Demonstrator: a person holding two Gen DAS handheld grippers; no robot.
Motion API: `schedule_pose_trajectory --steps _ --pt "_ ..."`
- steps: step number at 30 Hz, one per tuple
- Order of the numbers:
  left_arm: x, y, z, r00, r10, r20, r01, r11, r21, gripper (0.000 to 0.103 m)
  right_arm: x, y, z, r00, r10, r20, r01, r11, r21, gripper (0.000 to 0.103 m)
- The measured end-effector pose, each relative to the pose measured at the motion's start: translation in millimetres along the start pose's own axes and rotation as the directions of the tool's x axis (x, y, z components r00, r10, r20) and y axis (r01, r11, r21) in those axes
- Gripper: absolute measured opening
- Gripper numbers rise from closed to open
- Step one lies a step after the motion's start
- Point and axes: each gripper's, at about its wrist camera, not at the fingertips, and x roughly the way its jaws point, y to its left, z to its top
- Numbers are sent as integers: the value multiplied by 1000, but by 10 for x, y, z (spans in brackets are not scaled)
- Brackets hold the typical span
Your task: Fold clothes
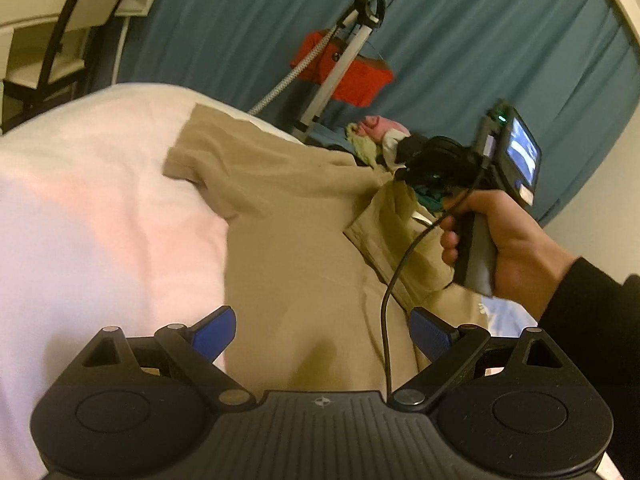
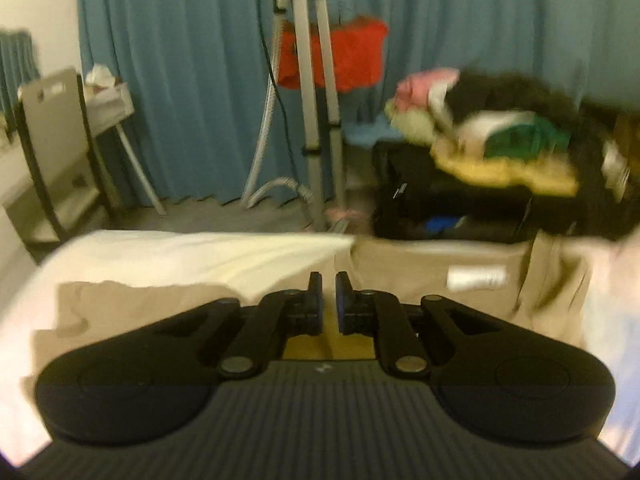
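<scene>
My left tool hangs released over the tan cotton T-shirt; my right tool, nearly clenched, seemingly pinches its sleeve, which could slip.

I see a matt tan cloth shirt on smooth white bedding, and matt black plastic on my left gripper.
</scene>
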Motion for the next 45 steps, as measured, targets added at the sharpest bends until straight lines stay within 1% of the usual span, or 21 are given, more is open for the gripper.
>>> schedule_pose_trajectory --steps 2,3,4,7,10,12,14,18,20,21,23,24,25,27,30,33,36,38,40,43,45 --pt "-88 -1 15 1000 16 18 -16 1000 23 95 -35 167 4 1000 14 27 -12 997 -72 39" --pt "-145 8 29 999 26 35 -27 999 32 95 -81 264 -41 998 45 43 -40 994 -103 70" --pt "-197 27 43 998 36 51 -38 999 35 95 -130 362 -90 995 77 58 -69 989 -134 87" --pt "-317 108 83 994 66 82 -67 998 13 95 -271 686 -279 977 208 56 -189 952 -240 85" --pt "-400 213 92 991 94 100 -90 995 -46 95 -347 1070 -512 933 360 -12 -341 869 -358 85" --pt "-480 288 94 983 127 131 -116 989 -89 95 -352 1323 -673 888 455 -62 -442 810 -386 85" --pt "-541 363 98 975 159 156 -140 982 -127 95 -313 1534 -789 872 481 -85 -474 793 -383 85" --pt "-578 492 114 961 219 170 -187 965 -183 95 -67 1881 -975 905 415 -95 -412 795 -446 85" --pt "-584 539 124 954 239 181 -202 959 -200 95 30 1925 -1026 921 383 -69 -373 817 -440 84" --pt "-587 562 130 950 249 187 -209 955 -209 95 56 1900 -1023 923 381 -55 -368 830 -419 78" --pt "-611 615 128 938 290 189 -244 941 -233 95 73 1833 -965 937 349 -26 -333 868 -368 47" --pt "-621 650 128 934 307 185 -259 934 -246 95 41 1777 -920 942 336 -7 -318 884 -342 18" --pt "-623 674 130 933 313 179 -263 931 -255 95 7 1719 -874 947 322 12 -302 900 -315 16" --pt "-619 688 135 933 315 173 -264 928 -264 95 -62 1603 -782 955 294 50 -272 926 -261 15" --pt "-633 630 126 934 308 181 -262 935 -239 95 -329 1321 -564 946 289 146 -258 946 -198 15" --pt "-658 557 121 937 288 197 -246 945 -214 95 -616 908 -350 936 246 253 -225 968 -109 14" --pt "-663 463 108 941 272 202 -235 954 -187 95 -896 344 -262 926 139 351 -154 988 16 14" --pt "-647 406 89 945 263 194 -234 959 -160 95 -990 -40 -273 923 45 383 -94 990 109 14" --pt "-611 351 52 950 253 183 -232 964 -130 95 -1055 -454 -368 921 -36 388 -57 973 224 14" --pt "-498 227 -5 959 238 155 -229 970 -76 95 -908 -1003 -552 936 -146 320 32 941 335 15" --pt "-393 135 -44 964 230 137 -228 973 -30 95 -731 -1280 -685 959 -144 243 34 912 409 16"
